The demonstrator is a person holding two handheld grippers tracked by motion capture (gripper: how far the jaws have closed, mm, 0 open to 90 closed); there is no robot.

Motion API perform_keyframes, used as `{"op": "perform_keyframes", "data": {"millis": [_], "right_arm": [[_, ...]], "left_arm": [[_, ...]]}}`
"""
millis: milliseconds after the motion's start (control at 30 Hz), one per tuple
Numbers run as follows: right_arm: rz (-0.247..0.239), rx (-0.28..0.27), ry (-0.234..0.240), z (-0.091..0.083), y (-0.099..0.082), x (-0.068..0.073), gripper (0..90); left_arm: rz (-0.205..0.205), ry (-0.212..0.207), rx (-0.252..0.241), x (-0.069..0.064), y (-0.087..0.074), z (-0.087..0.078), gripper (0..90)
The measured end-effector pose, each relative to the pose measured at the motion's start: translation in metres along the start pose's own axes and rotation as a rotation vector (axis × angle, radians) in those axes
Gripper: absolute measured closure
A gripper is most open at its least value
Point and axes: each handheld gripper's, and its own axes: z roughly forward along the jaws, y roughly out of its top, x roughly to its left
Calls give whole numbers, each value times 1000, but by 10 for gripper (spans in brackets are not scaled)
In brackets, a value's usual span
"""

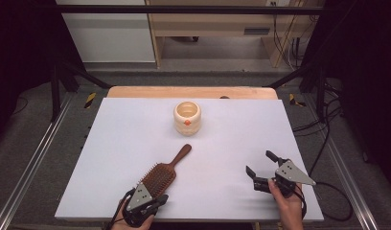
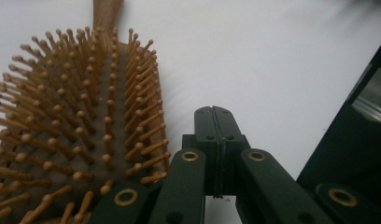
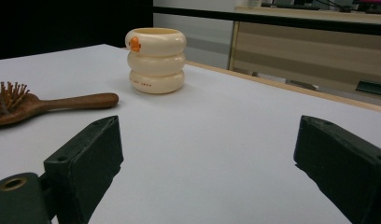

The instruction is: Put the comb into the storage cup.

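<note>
While I hold both grippers low near the front edge of the table (image 1: pixel 112 143), nothing has been picked up yet. My left gripper (image 1: pixel 155 200) sits near the front left corner with its two black jaws pressed flat together on nothing, their tips just beside the wide end of a hairbrush (image 1: pixel 161 175). From the left gripper view, the closed jaws lie along the right side of the brush head (image 2: pixel 76 135), close to it, though I cannot tell whether they touch it. My right gripper (image 1: pixel 260 167) rests near the front right corner, jaws spread wide and empty, aimed across the table toward the cup (image 3: pixel 156 60).

I judge the work to be at its very start: the brush lies loose on the table, bristles up, between the front edge and the middle, its handle pointing away toward the cup. Grasping and moving it are all still to do.

The brush is reddish-brown wood, an oval paddle head tapering into a slim rounded handle (image 3: pixel 81 101). Its pins are pale wood, round-tipped, standing in neat rows from a darker cushion. The cup stands upright toward the back edge near the centre, cream-coloured and glossy, shaped like three stacked rings, with a small orange mark near its rim. The table top is smooth, matte and pale grey-white.
</note>
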Motion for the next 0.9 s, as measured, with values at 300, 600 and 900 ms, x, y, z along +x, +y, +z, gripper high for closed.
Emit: {"op": "perform_keyframes", "data": {"millis": [300,600,900], "right_arm": [[2,-4,0,0,0,0,80],[2,-5,2,-1,0,0,80],[1,-7,4,-1,1,0,81]], "left_arm": [[-28,59,33,11,-4,0,900],[-46,90,39,18,-5,-2,900],[-85,152,30,37,-6,-10,900]]}}
